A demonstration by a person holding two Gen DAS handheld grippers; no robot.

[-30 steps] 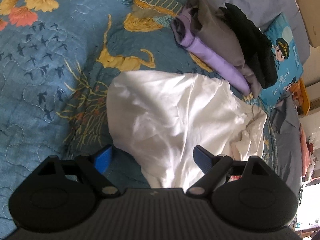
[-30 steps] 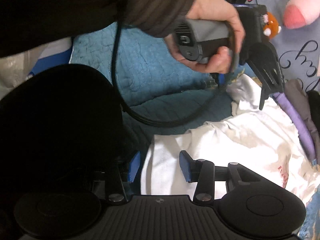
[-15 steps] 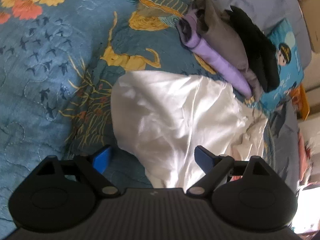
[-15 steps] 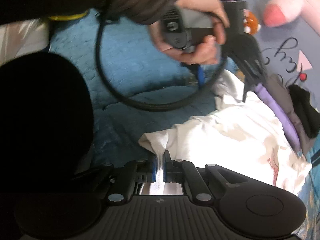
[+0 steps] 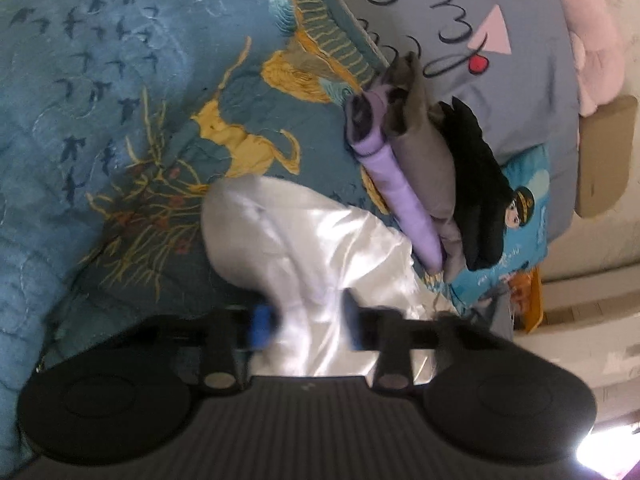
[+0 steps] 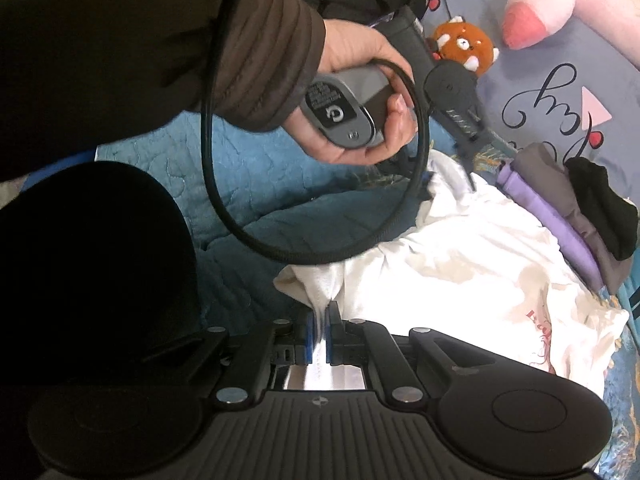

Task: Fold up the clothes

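Your right gripper's (image 6: pixel 319 336) jaws are pinched on a bunched edge of the white garment (image 6: pixel 460 264) lying on the bed (image 6: pixel 256 216). Your left gripper's (image 5: pixel 308 322) jaws straddle another fold (image 5: pixel 304 240), partly apart; motion blur hides any contact.

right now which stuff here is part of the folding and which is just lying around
Part of the job:
white shirt
right gripper, shut on its edge
left gripper, open around another part
folded clothes pile

Lying about:
orange plush toy
pink plush
cartoon pillow
black cable
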